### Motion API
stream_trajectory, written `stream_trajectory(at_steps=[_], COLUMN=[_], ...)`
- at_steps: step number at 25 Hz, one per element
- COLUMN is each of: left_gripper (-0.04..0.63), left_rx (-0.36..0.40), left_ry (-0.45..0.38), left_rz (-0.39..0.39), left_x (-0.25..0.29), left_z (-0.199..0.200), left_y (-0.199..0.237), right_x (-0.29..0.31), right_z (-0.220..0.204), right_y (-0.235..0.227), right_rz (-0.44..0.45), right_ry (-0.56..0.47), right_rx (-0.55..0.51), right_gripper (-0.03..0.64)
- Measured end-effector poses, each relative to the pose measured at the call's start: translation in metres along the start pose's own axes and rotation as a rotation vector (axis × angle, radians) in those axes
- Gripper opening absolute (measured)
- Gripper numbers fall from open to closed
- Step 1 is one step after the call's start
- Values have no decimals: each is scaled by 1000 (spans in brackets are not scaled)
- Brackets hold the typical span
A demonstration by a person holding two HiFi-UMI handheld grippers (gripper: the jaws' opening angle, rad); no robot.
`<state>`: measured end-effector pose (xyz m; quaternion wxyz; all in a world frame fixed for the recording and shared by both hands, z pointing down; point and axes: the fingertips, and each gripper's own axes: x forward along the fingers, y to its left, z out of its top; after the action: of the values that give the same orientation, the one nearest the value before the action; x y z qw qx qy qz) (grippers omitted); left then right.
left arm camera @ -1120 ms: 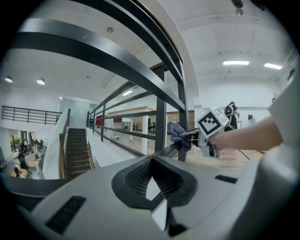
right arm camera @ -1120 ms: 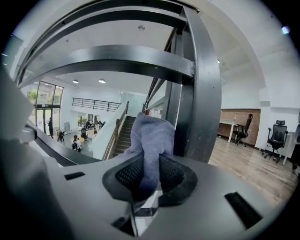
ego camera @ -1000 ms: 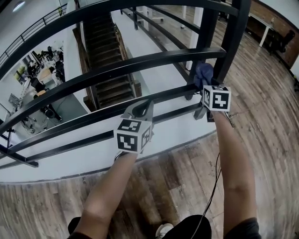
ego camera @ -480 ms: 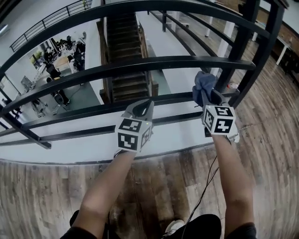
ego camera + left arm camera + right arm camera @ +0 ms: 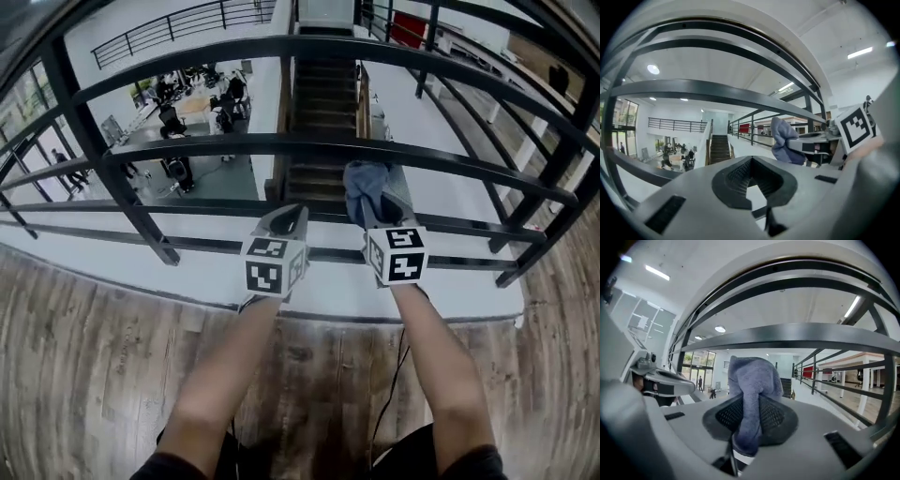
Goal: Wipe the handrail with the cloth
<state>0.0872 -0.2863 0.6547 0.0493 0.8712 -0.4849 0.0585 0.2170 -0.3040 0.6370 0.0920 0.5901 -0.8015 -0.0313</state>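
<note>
A black metal railing with curved horizontal bars [image 5: 225, 145] crosses the head view in front of me. My right gripper [image 5: 377, 210] is shut on a crumpled blue-grey cloth [image 5: 364, 183], held just under the middle bar. In the right gripper view the cloth [image 5: 752, 380] bulges up out of the jaws [image 5: 750, 423], close below a bar [image 5: 801, 337]; contact cannot be told. My left gripper [image 5: 284, 222] sits beside it to the left, jaws together and holding nothing. The left gripper view [image 5: 750, 183] shows the cloth [image 5: 783, 140] at its right.
Slanted railing posts stand at the left [image 5: 117, 178] and far right [image 5: 553, 173]. Beyond the bars are a white ledge [image 5: 337, 281], a staircase [image 5: 323, 103] going down and a lower floor with people and desks [image 5: 178, 122]. Wood flooring [image 5: 84, 375] lies underfoot.
The view has swung left along the railing. My right gripper has carried the cloth left, away from the right-hand post and closer to the left gripper, which kept its place in view.
</note>
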Motion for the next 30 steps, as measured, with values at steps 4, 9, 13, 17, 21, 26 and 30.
stream_trajectory(at_steps=[4,9,13,17,21,26,30], left_gripper=[2,2,2,2,2,2,2], left_rx=[10,-54,-72,-55,-42,-70,-86], left_ry=[9,-9,-7,1,12,51,77], left_rz=[106,194,277,368,415,459,464], left_x=[-50,-111,-167,-225,-258,-277,-284], left_z=[0,-2,-17,-37,-59,-95,-117], left_y=[89,188,267,335,388,427,448], right_x=[35,69,97,114,139,178,204], right_z=[19,31,33,24,-5,-40,-55], right_y=[96,227,327,425,504,545,562], right_rz=[91,227,308,369,397,372,330], right_ry=[-7,-10,-18,-43,22,142,197], right_rx=[-4,-59,-56,-53,-52,-53,-66], right_gripper=[78,80,78,78,80,80,78])
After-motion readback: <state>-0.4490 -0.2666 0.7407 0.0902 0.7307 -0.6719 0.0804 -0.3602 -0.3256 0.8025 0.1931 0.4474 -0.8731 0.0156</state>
